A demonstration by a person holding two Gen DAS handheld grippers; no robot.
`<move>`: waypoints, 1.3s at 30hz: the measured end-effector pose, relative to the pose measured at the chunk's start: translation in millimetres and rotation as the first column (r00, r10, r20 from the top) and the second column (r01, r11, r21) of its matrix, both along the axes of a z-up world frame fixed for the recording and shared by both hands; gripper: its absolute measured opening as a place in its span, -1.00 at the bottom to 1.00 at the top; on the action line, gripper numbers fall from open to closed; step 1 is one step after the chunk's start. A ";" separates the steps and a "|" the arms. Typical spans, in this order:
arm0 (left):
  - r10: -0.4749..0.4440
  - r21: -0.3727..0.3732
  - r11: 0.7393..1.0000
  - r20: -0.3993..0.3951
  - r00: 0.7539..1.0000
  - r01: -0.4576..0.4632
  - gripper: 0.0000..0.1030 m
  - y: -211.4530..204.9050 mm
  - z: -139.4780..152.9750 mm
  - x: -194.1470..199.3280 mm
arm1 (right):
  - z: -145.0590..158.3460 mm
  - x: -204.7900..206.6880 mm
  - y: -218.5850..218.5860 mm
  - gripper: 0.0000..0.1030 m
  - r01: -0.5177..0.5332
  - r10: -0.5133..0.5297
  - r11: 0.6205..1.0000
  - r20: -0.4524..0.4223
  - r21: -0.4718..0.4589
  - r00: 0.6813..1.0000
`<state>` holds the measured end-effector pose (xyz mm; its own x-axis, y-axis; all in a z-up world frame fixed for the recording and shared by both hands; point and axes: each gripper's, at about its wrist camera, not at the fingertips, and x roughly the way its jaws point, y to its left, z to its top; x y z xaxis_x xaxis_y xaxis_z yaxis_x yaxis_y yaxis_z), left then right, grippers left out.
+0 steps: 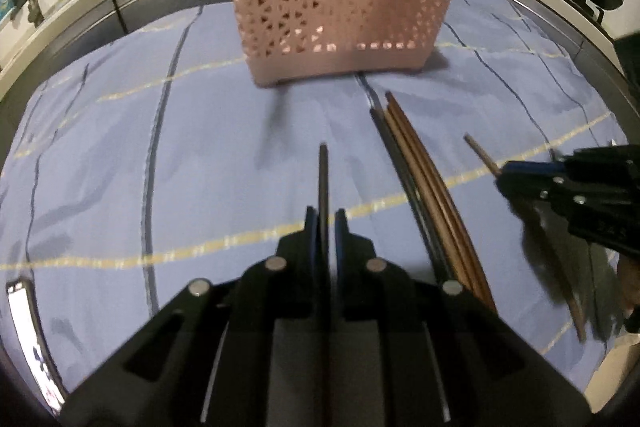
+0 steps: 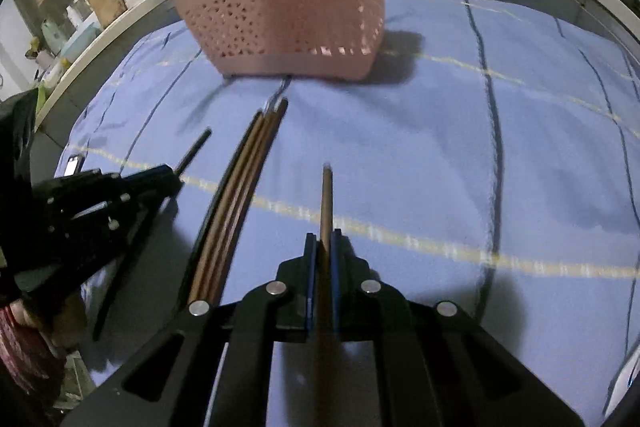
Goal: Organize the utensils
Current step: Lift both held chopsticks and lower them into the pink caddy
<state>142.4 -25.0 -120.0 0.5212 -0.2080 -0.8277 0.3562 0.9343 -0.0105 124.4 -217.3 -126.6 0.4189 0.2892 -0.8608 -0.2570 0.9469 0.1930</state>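
Risk: we have the left gripper [image 1: 323,217] clamped on one dark slim chopstick [image 1: 323,175] and the right gripper [image 2: 324,241] clamped on one brown wooden chopstick [image 2: 327,199], both short of the pink perforated plastic caddy [image 1: 340,15], so long overhangs could clip its rim.

A pink perforated basket [image 1: 344,15] holds upright utensils; several brown and dark chopsticks [image 1: 424,179] lie bundled before it.
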 end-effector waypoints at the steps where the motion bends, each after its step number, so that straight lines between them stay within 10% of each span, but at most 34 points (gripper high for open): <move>1: -0.002 -0.002 1.000 0.005 1.000 0.002 -0.84 -1.4 0.3 4.0 | -0.4 5.5 1.5 -0.85 -0.004 0.004 1.000 0.000 0.002 1.000; 9: -0.003 -0.068 0.998 0.000 1.000 0.003 -0.91 2.7 13.7 13.8 | 8.9 14.7 12.4 -0.91 -0.026 0.026 1.000 0.021 0.014 0.999; 23: 0.078 -0.282 0.959 0.332 0.940 0.020 -0.91 62.9 156.1 -74.6 | 126.5 -82.3 -0.3 -0.91 -0.038 -0.031 0.991 0.496 0.129 0.868; 39: 0.070 -0.292 0.955 0.418 0.906 0.060 -0.91 52.4 209.1 -71.9 | 173.5 -77.4 -1.7 -0.91 -0.032 -0.083 0.980 0.555 0.195 0.828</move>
<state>70.5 27.4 89.1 0.8065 -0.4015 -0.4340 0.3836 0.9139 -0.1327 47.1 -219.0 46.9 0.8197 0.4030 -0.4071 -0.3515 0.9150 0.1981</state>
